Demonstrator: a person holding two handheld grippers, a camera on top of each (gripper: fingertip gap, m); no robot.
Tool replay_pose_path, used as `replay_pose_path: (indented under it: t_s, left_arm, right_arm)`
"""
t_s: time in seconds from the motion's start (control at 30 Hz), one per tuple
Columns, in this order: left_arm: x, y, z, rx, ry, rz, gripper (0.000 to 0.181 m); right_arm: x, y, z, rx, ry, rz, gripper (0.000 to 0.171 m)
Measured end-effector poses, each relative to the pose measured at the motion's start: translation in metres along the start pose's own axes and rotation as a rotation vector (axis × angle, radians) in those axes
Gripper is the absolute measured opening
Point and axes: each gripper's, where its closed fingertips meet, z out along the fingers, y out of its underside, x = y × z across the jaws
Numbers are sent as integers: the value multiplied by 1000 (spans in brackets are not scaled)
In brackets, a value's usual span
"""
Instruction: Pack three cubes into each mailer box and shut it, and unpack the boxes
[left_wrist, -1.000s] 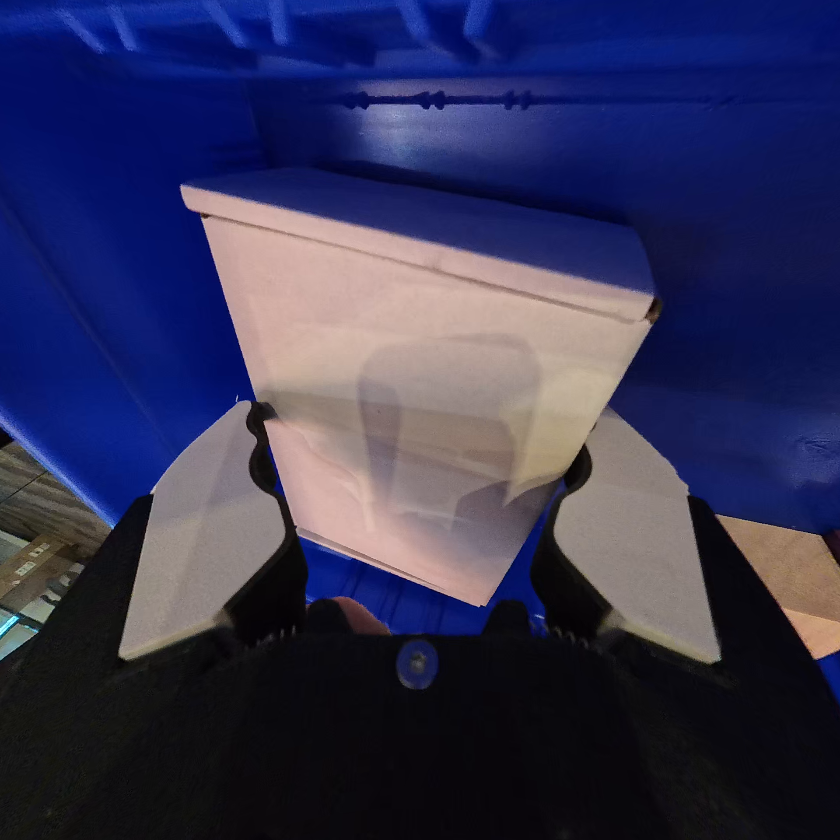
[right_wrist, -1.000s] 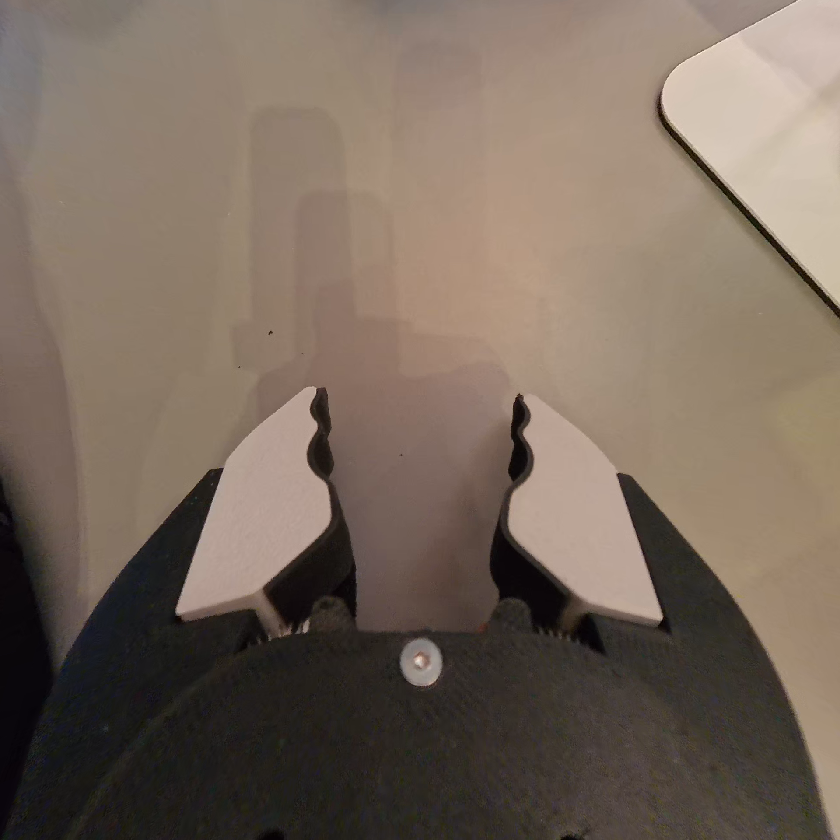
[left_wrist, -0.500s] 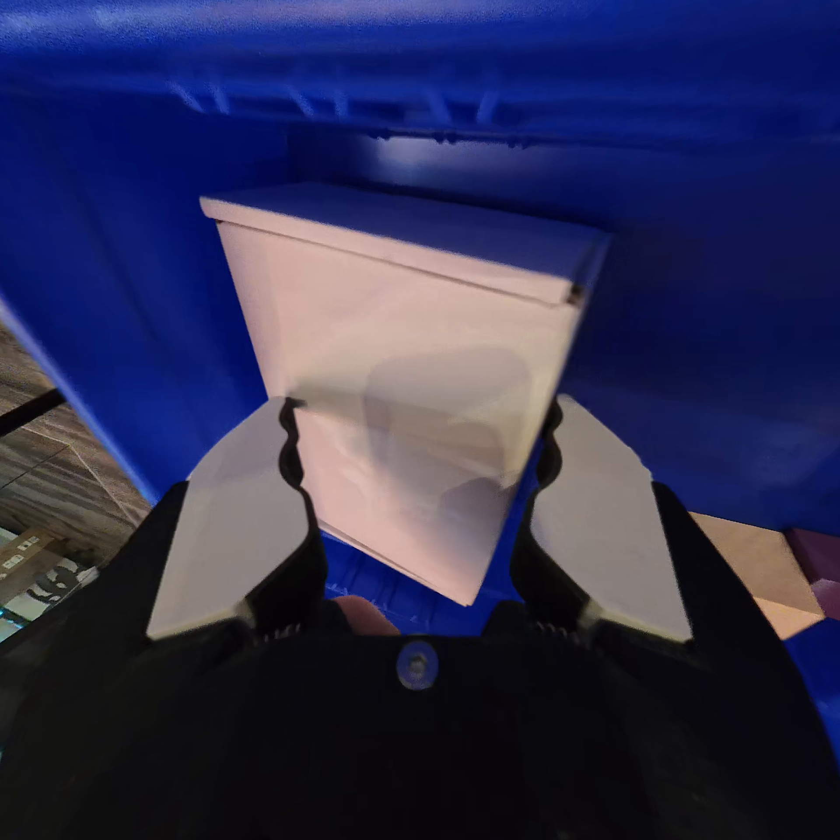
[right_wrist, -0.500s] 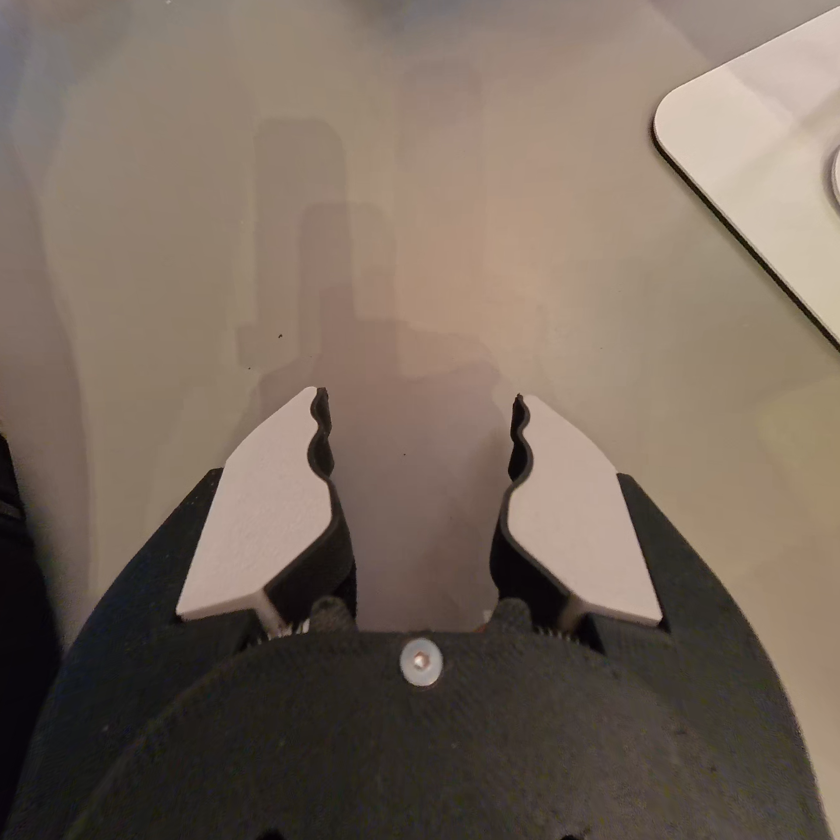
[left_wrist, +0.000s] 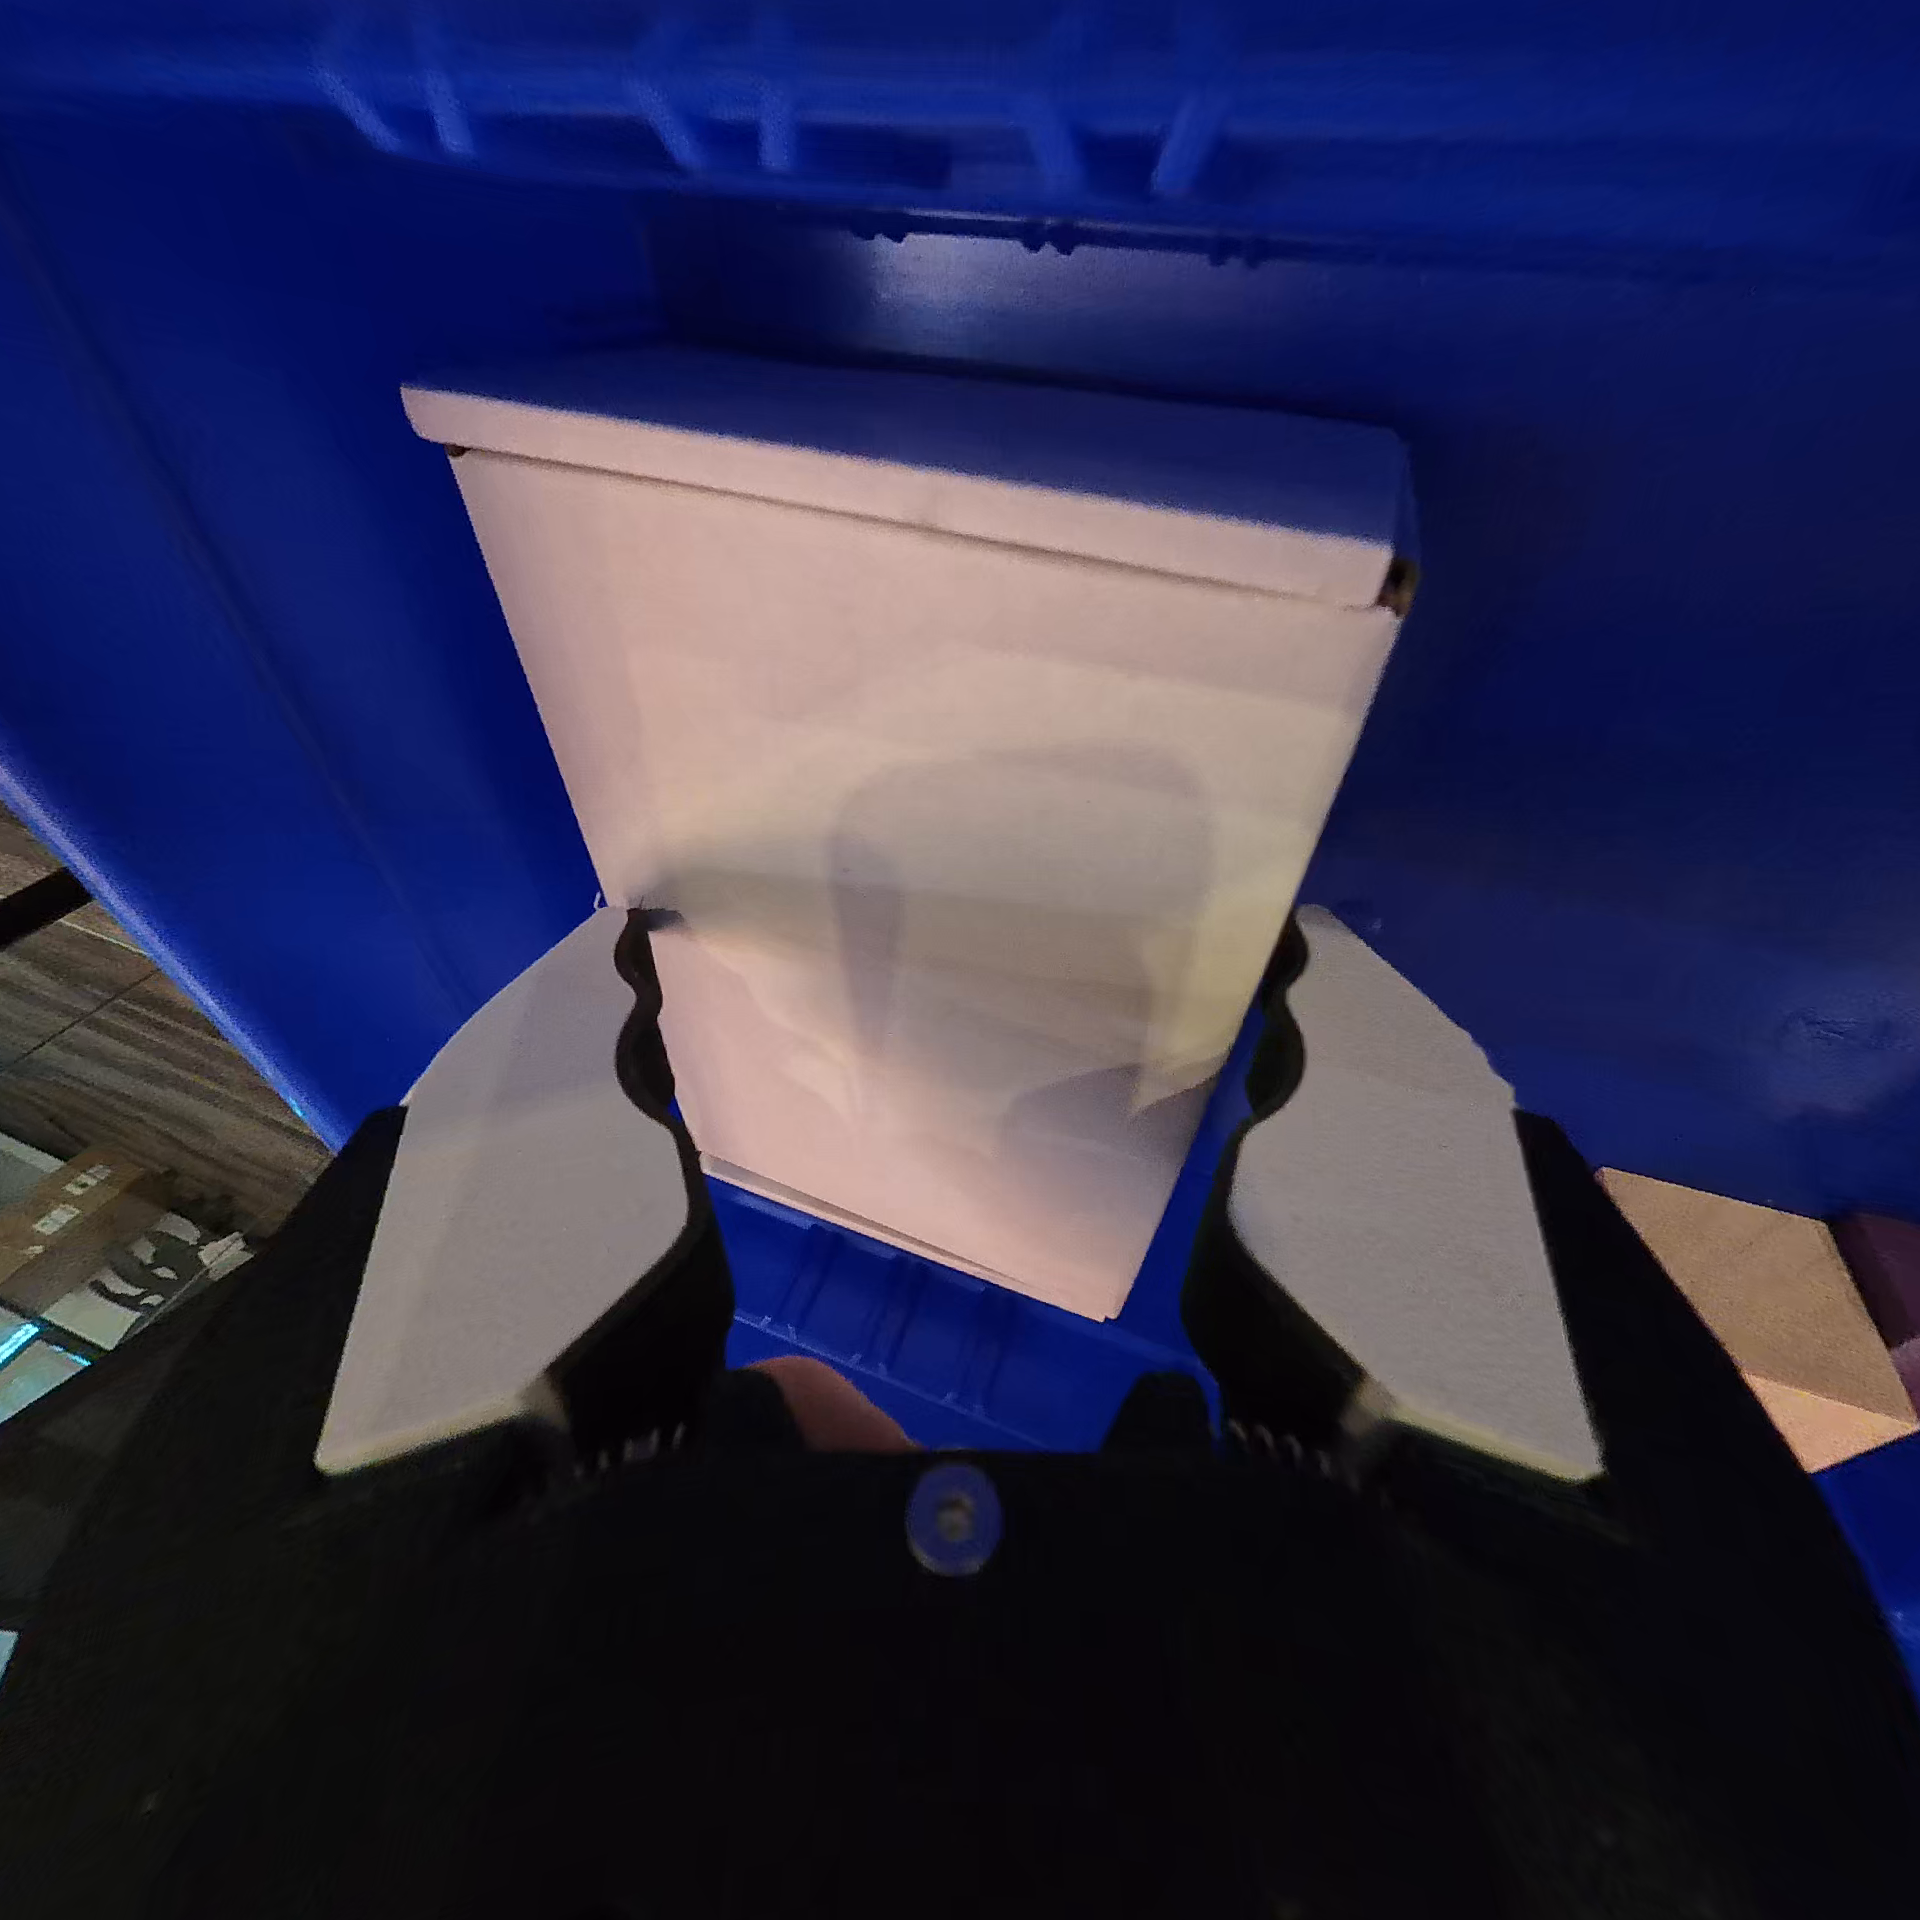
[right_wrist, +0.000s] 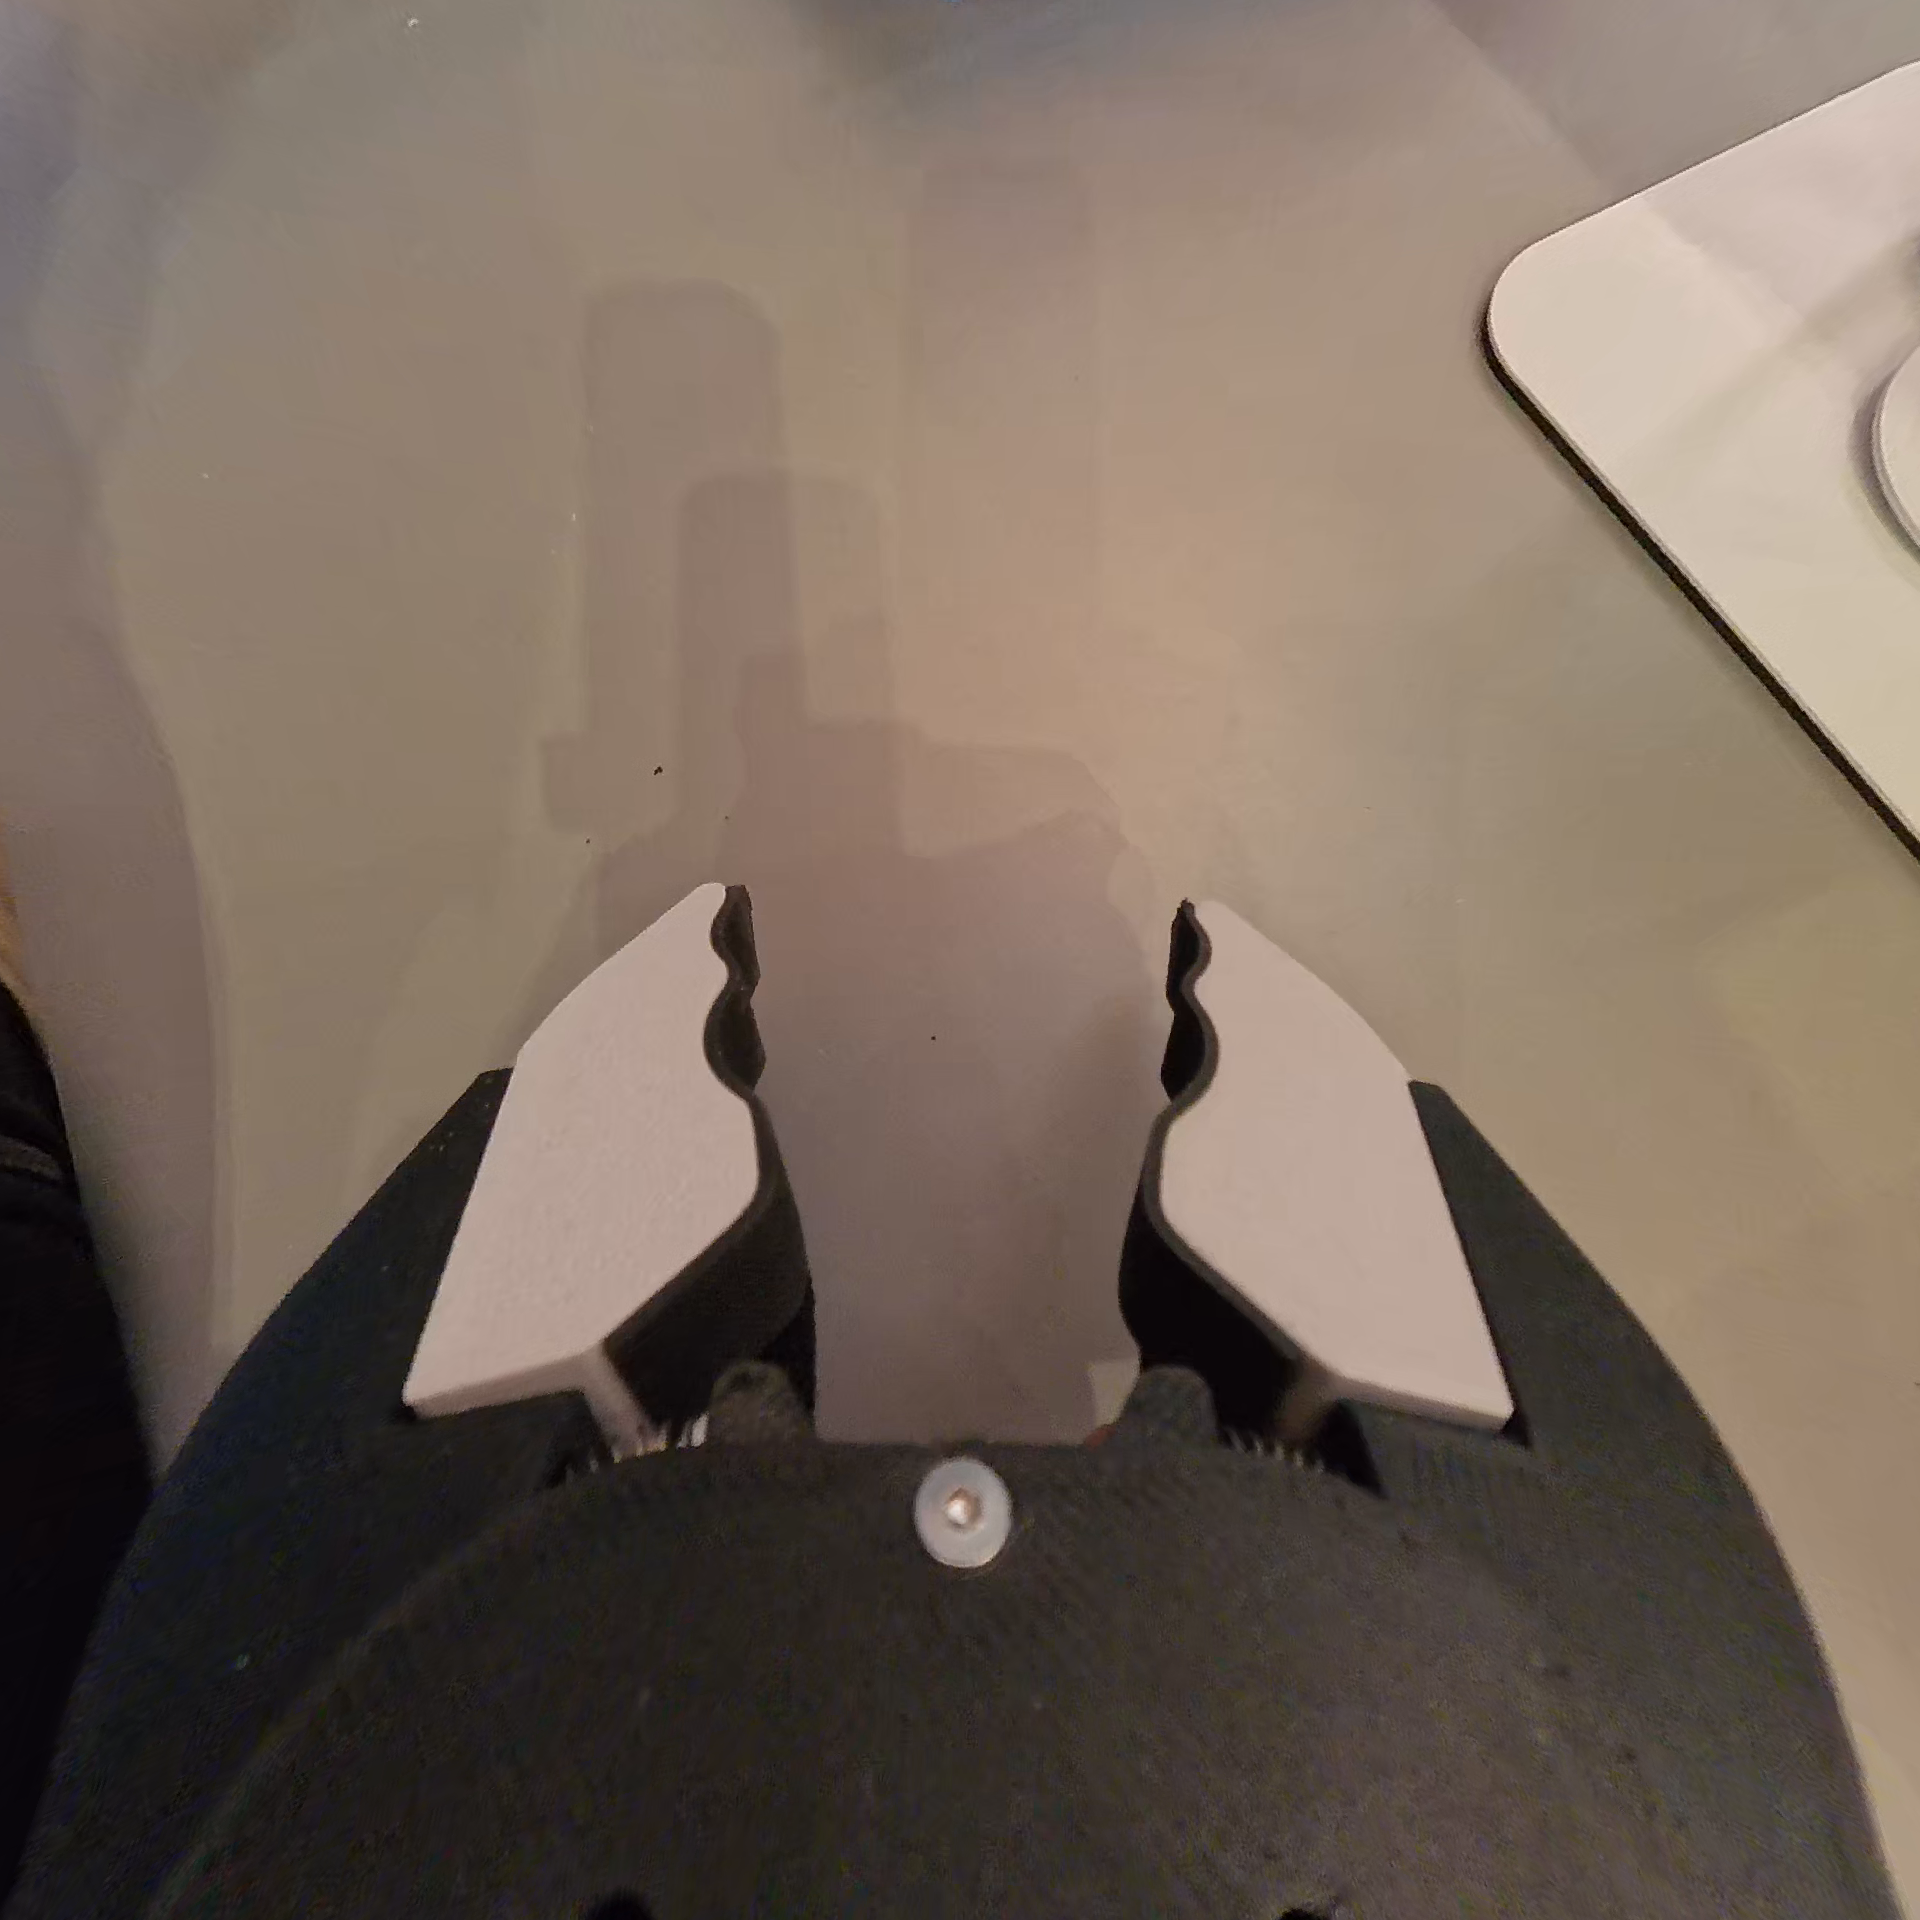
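Gripping a white mailer box by its two side walls, the left tongs hold it with its lid shut, the fingertips pressed against the cardboard about halfway along. The box hangs inside a blue plastic bin, just in front of the bin's far wall and above its ribbed floor, though whether its lower edge touches that floor cannot be told. At the lower right of the left wrist view a tan cube lies in the bin, with the edge of a purple cube just beyond it. A patch of wood-patterned floor shows past the bin's left wall. The right tongs stand open with nothing between their fingers, hanging over a bare grey tabletop that carries their shadow. A white board with rounded corners and a dark edge lies on the tabletop at the upper right, well apart from them.
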Motion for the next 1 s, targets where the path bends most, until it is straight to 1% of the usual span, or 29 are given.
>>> replay_pose_path:
  t_s: [0.23, 0.4, 0.57, 0.83, 1.0]
  left_arm:
    - [-1, 0, 0, 11, -8, -13, 107]
    - [0, -1, 1, 9, 0, -16, 111]
    - [-2, -1, -5, 35, 2, -40, 109]
    - [-8, 13, -26, 102, -29, -93, 111]
    - [-9, 25, -24, 106, -28, -103, 110]
  right_arm:
    - [0, 0, 0, -2, -4, 2, 75]
    - [-1, 1, 0, -5, -5, 2, 75]
    - [0, 4, 1, -13, -6, 8, 75]
    - [1, 5, 3, -12, -17, 28, 75]
    - [0, 8, 9, -23, -33, 45, 75]
